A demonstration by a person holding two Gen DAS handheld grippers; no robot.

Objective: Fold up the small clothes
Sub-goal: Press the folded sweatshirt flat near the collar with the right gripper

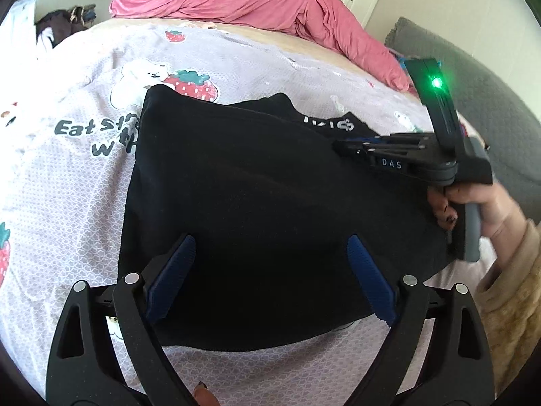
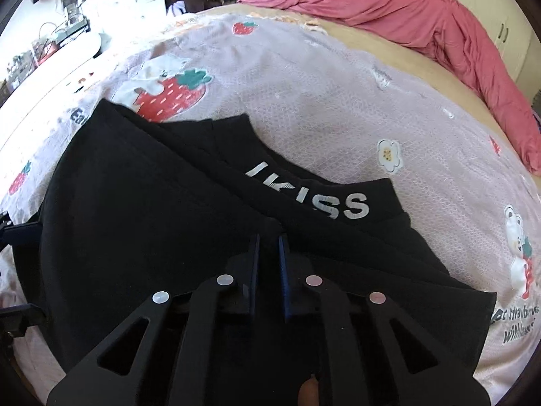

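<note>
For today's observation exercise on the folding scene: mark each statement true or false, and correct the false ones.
1. The left gripper is open. True.
2. The right gripper is wide open. False: it is shut.
3. The garment is white. False: it is black with white lettering.
4. A pink blanket lies at the far side of the bed. True.
5. The bedsheet is plain. False: it shows strawberries.

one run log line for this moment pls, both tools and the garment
left tool: open above black garment | right tool: shut, grip on cloth unclear | garment: partly folded on strawberry-print sheet
</note>
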